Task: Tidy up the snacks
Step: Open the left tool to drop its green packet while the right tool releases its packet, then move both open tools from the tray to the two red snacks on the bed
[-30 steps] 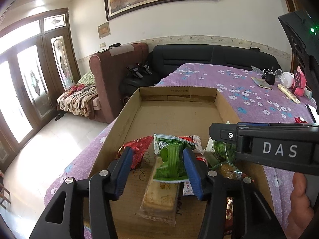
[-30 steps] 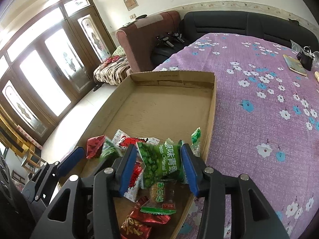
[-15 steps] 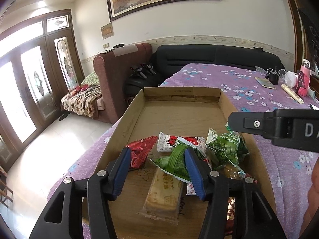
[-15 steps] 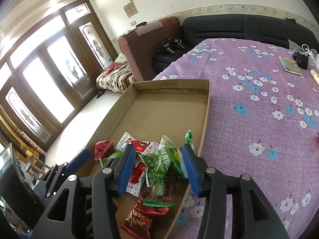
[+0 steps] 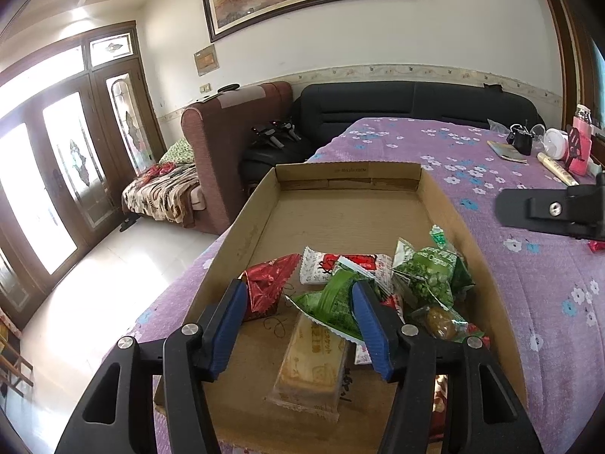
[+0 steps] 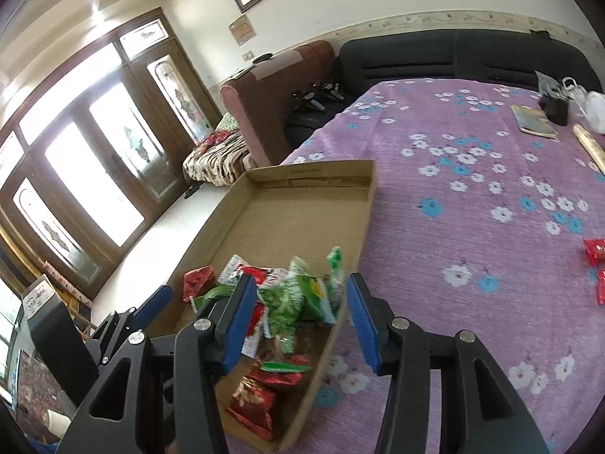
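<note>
Our left tongs (image 5: 298, 316) have just been opening and let go of the green packet (image 5: 334, 304), which now lies in the cardboard box (image 5: 342, 223) on the bed. Our right tongs (image 6: 302, 312) are spread and empty. We think the packets are light, crinkly and slippery, so we should pinch a flat sealed edge.

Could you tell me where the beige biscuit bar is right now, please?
In the left wrist view, the biscuit bar lies on the cardboard tray's near floor, below the left gripper, partly under a green packet.
</note>
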